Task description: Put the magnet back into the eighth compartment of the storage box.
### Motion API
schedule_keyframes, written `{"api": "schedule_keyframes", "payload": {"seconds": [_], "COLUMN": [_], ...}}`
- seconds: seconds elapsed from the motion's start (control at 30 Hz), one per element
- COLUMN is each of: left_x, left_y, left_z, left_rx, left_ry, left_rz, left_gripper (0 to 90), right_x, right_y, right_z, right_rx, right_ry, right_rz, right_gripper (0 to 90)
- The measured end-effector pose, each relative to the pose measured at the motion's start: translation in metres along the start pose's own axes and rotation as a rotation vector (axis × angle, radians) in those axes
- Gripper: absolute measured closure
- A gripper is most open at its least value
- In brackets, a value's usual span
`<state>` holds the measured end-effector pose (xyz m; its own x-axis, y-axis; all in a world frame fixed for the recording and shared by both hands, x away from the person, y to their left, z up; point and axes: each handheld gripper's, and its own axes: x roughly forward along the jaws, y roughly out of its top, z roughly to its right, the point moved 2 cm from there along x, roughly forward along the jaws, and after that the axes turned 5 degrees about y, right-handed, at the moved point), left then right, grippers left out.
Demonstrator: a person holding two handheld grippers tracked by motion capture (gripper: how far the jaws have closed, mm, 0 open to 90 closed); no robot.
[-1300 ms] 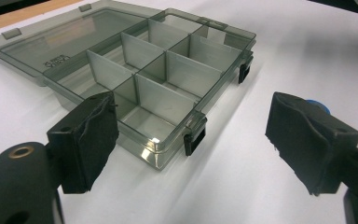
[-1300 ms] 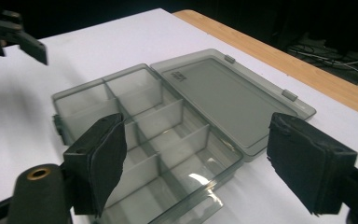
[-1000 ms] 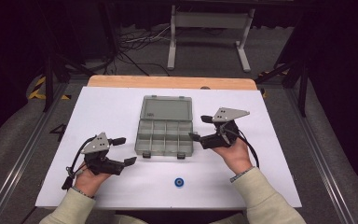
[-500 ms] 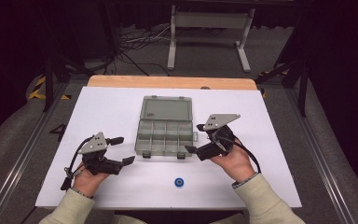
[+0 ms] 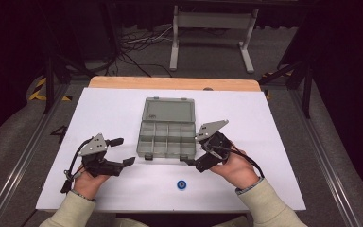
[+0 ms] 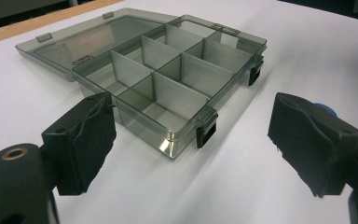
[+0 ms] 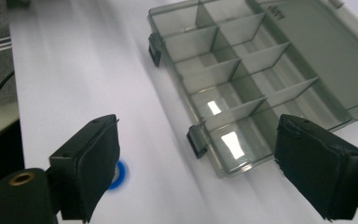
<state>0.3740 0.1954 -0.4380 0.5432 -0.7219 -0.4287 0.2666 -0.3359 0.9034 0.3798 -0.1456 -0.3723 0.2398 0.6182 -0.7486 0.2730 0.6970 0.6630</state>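
Observation:
A clear grey compartment box [image 5: 167, 140] lies open mid-table, its lid [image 5: 168, 109] flat behind it; the several compartments look empty. A small blue round piece [image 5: 182, 184] lies on the white sheet in front of it. My left gripper [image 5: 124, 151] stands open left of the box's front left corner, nothing between its jaws. My right gripper [image 5: 194, 150] is open at the front right corner, close to a black latch. In the left gripper view the box [image 6: 177, 79] lies beyond my open left gripper [image 6: 191, 109]. In the right gripper view the box [image 7: 242, 70] and blue piece [image 7: 119, 173] lie ahead of my open right gripper [image 7: 198, 126].
The white sheet [image 5: 99, 118] covers the table, with a wooden strip [image 5: 170, 83] along the far edge. Beyond it stand a metal stand [image 5: 212, 28] and cables on the floor. Metal rails [image 5: 23, 156] run along both sides.
My right gripper has moved left and nearer, from beside the box's right side to its front right corner. The left gripper has stayed put.

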Motion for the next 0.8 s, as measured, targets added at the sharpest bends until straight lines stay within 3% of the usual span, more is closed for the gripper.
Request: {"api": "schedule_keyframes", "payload": {"seconds": [0.4,0.8], "left_x": [-0.001,-0.002], "left_y": [0.0,0.0], "left_z": [0.0,-0.001], "left_rx": [0.004,0.002], "left_ry": [0.0,0.004], "left_rz": [0.013,0.013], "left_gripper": [15.4,15.4], "right_x": [0.009,0.021], "right_y": [-0.004,-0.011], "right_z": [-0.008,-0.013], "right_rx": [-0.026,-0.032], "right_ry": [0.034,0.065], "right_rz": [-0.104,-0.103], "right_gripper": [14.7,16.7]}}
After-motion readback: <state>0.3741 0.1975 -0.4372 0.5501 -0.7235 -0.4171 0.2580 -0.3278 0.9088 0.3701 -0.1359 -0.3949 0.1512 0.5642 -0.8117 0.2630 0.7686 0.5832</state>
